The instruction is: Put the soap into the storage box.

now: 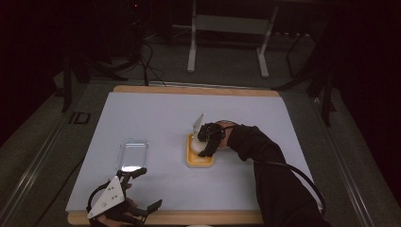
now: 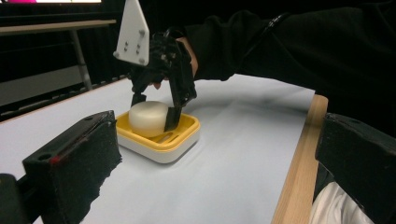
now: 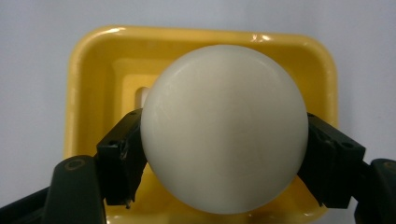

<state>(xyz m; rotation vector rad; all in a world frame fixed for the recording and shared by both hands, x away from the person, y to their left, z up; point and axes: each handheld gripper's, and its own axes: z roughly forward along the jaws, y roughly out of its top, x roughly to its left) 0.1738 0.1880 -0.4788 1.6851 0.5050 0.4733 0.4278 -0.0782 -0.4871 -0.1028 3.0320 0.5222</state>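
You are clamping the white soap bar point(image 3: 224, 128) in your right gripper point(image 2: 156, 112), setting it in the yellow soap dish point(image 2: 180, 137); it is probably touching bottom. Next, be easing the jaws apart and lifting straight up. Your left gripper point(image 1: 142, 189) is resting with jaws spread, holding nothing.

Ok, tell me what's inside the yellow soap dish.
A round white soap bar sits in the yellow soap dish, clamped at its sides by the right gripper. A slotted drain floor shows beside it; the floor beneath the bar is covered.
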